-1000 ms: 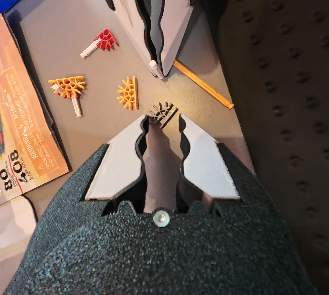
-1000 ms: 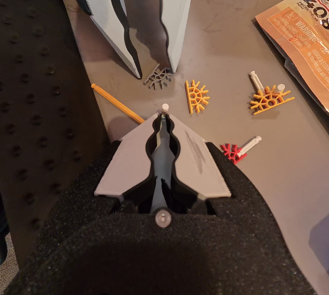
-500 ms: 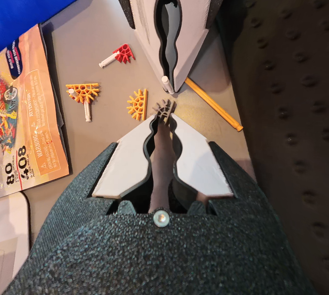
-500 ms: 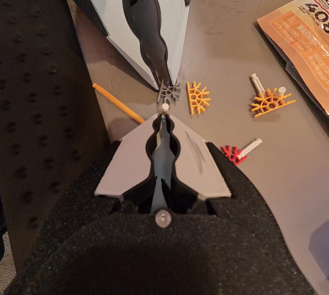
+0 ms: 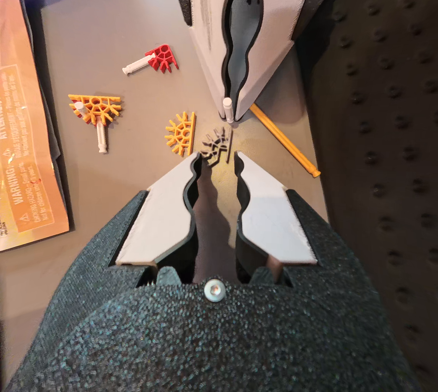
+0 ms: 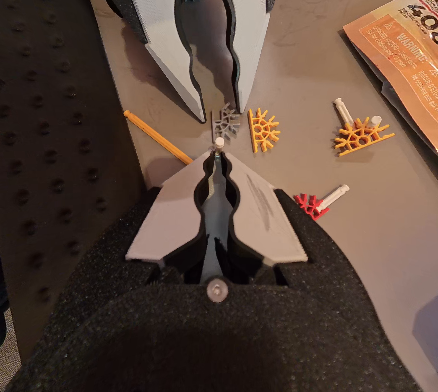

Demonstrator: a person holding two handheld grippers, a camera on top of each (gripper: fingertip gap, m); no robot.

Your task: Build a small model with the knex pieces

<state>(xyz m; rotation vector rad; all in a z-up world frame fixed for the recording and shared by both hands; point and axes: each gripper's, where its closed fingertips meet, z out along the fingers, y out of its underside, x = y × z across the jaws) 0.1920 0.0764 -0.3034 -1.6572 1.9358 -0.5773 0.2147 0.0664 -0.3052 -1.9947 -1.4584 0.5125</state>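
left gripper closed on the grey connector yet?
No: the left gripper has its jaws apart, and the grey snowflake-shaped plastic connector touches only one fingertip, with a gap to the other.

A small white rod (image 6: 219, 143) sits pinched at the tip of the right gripper (image 6: 217, 154), whose jaws are closed on it, its round end poking out. The left gripper (image 5: 217, 155) has its jaws parted around a grey snowflake-shaped connector (image 5: 216, 145) that lies on the grey tabletop (image 5: 118, 25), one fingertip (image 5: 195, 158) touching the piece, just beside the rod's end.
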